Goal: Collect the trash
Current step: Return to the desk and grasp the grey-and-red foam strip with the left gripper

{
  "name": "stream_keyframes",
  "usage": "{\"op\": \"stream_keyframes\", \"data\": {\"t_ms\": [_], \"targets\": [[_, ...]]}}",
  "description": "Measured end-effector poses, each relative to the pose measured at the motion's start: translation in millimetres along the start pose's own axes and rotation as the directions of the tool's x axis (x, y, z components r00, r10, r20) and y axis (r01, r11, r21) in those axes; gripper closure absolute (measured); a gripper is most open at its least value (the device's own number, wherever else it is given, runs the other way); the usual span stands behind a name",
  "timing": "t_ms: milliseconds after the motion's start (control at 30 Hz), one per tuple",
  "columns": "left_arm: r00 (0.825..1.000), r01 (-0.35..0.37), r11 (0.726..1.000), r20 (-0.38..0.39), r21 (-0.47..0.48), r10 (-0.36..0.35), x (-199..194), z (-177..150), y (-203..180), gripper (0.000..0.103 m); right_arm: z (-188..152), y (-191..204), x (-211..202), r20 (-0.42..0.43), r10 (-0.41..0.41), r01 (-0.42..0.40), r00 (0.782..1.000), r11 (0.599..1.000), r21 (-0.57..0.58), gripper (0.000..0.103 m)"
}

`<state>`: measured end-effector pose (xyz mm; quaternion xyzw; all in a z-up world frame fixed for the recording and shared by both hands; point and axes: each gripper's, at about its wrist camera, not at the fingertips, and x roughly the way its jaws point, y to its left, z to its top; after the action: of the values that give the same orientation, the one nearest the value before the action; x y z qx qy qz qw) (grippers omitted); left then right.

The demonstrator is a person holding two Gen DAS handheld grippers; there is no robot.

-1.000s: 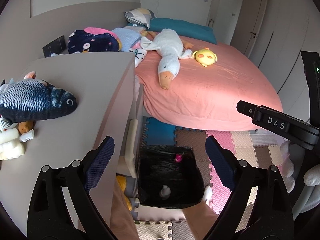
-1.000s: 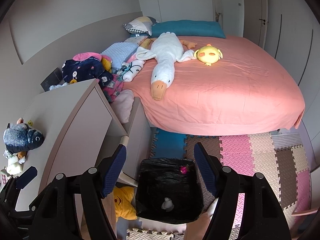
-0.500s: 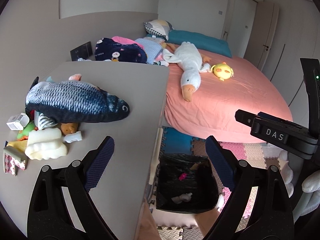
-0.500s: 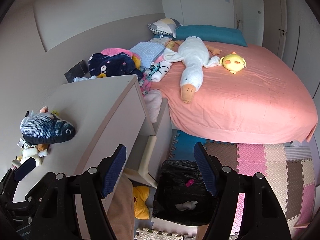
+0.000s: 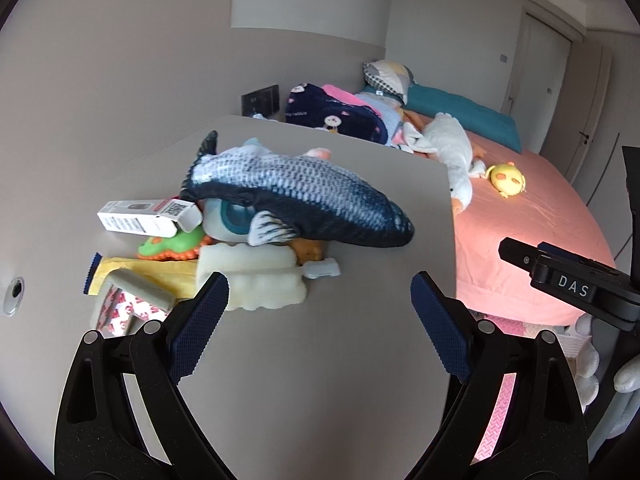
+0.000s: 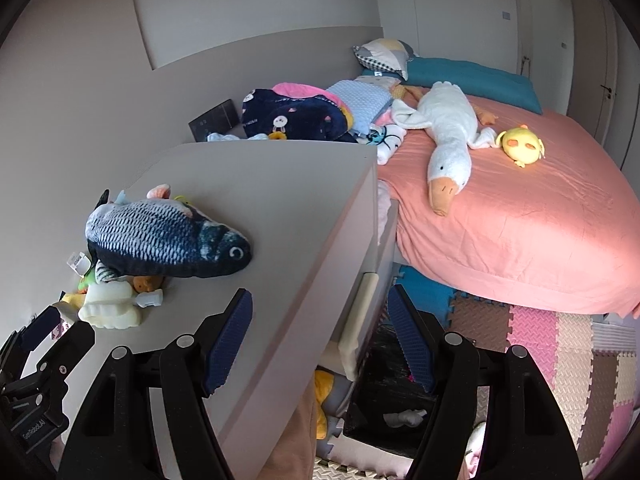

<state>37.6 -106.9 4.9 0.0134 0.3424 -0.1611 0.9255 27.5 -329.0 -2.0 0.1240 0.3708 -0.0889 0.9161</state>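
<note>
The left gripper [image 5: 320,304] has swung away from the black-lined bin [image 6: 384,408] on the floor and now hangs over the grey desk [image 5: 320,380], its jaws wide apart and holding nothing, just short of the litter pile: a white foam piece [image 5: 256,284], a yellow wrapper [image 5: 136,276] and a small white box [image 5: 140,218], all tucked beside and partly under a plush fish [image 5: 296,200]. The right gripper [image 6: 320,336], also spread open and empty, hovers over the desk's edge, above the bin. Beyond lies a pink bed [image 6: 520,216] with a plush goose [image 6: 448,140].
</note>
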Motion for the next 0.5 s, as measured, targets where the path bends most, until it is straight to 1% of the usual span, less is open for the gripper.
{"op": "stream_keyframes", "data": {"t_ms": [133,267,500], "targets": [[0.999,-0.053,0.997,-0.002,-0.059,0.053,-0.7,-1.4,34.9,0.014,2.0,27.5,8.0,-0.012,0.029,-0.030,0.999,0.999,-0.028,0.032],[0.993,-0.116,0.987,-0.008,-0.109,0.116,0.7,-4.6,64.2,0.014,3.7,53.4,16.0,-0.015,0.056,-0.057,0.998,0.996,-0.062,0.032],[0.985,-0.170,0.972,-0.045,-0.164,0.165,13.5,-8.5,103.9,0.014,11.0,91.2,27.7,0.002,0.115,-0.115,0.993,0.989,-0.096,0.032]]}}
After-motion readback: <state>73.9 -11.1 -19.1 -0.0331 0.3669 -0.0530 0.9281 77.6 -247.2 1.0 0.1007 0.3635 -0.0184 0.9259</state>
